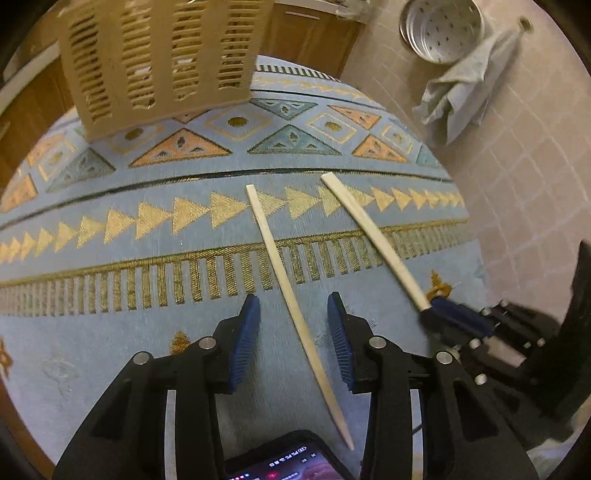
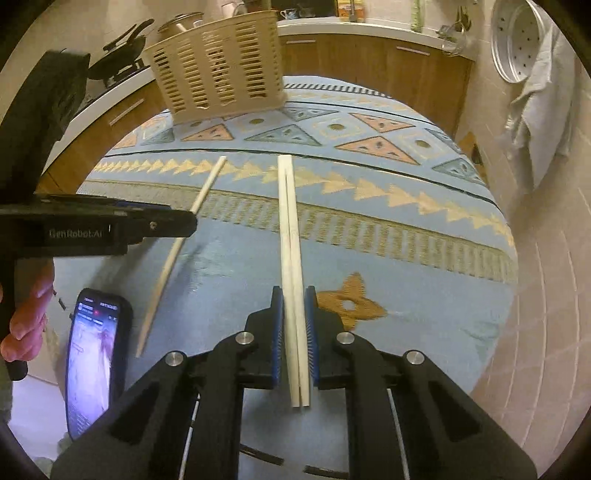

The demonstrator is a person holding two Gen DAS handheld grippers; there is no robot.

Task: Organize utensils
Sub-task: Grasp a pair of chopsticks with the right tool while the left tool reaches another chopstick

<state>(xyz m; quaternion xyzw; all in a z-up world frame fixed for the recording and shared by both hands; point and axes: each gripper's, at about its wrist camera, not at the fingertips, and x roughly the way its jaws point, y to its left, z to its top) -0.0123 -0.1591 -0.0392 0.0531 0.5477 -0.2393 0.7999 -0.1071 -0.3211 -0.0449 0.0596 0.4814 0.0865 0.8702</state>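
A loose pale chopstick (image 1: 291, 295) lies on the patterned blue tablecloth (image 1: 147, 332), running between the two blue pads of my left gripper (image 1: 293, 301), which is open around it. The same chopstick shows in the right wrist view (image 2: 177, 251). My right gripper (image 2: 294, 295) is shut on a pair of chopsticks (image 2: 290, 229) and holds them pointing towards the far side. In the left wrist view that gripper (image 1: 454, 317) holds the pair (image 1: 373, 240) at the right. A beige slotted utensil basket (image 1: 159, 59) stands at the far edge of the table, also seen from the right wrist (image 2: 218, 66).
A phone (image 2: 94, 354) with a lit screen is mounted by the left gripper. A tiled wall (image 1: 517, 166) is at the right with a hanging grey cloth (image 1: 461, 85) and a perforated metal pan (image 1: 443, 29). Wooden cabinets (image 2: 369, 62) stand behind the table.
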